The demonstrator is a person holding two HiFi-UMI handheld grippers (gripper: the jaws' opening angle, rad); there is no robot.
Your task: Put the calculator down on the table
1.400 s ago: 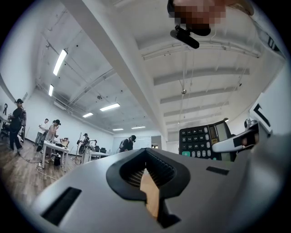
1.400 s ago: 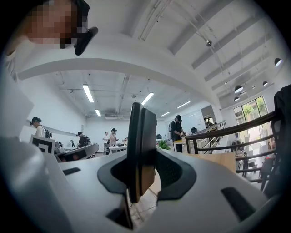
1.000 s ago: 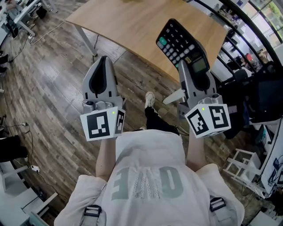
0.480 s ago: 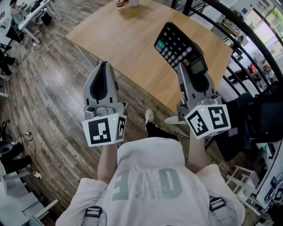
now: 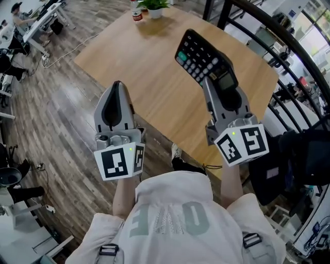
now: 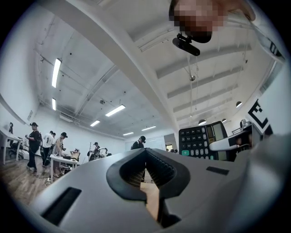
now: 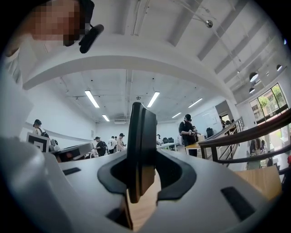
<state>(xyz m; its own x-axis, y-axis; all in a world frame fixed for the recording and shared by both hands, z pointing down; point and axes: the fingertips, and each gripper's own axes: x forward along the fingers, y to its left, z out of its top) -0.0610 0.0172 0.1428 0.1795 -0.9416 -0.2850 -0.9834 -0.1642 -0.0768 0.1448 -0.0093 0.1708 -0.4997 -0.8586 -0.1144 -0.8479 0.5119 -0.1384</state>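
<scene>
A black calculator [image 5: 198, 51] with a green key is tilted up in the air above the wooden table [image 5: 154, 67]. My right gripper [image 5: 219, 82] is shut on its display end. In the right gripper view the calculator [image 7: 141, 141] stands edge-on between the jaws. My left gripper [image 5: 117, 85] hovers at the table's near-left edge, shut with nothing in it. From the left gripper view [image 6: 144, 152] the calculator [image 6: 200, 143] shows at the right with its keys facing the camera.
A potted plant [image 5: 153, 7] and a red-labelled bottle [image 5: 135, 11] stand at the table's far end. A black railing [image 5: 289, 46] runs along the right side. A dark bag [image 5: 304, 160] sits on the floor at right. People stand at desks far left.
Both grippers have moved forward toward the table, which now fills more of the head view. The calculator has travelled with the right gripper and hangs over the tabletop.
</scene>
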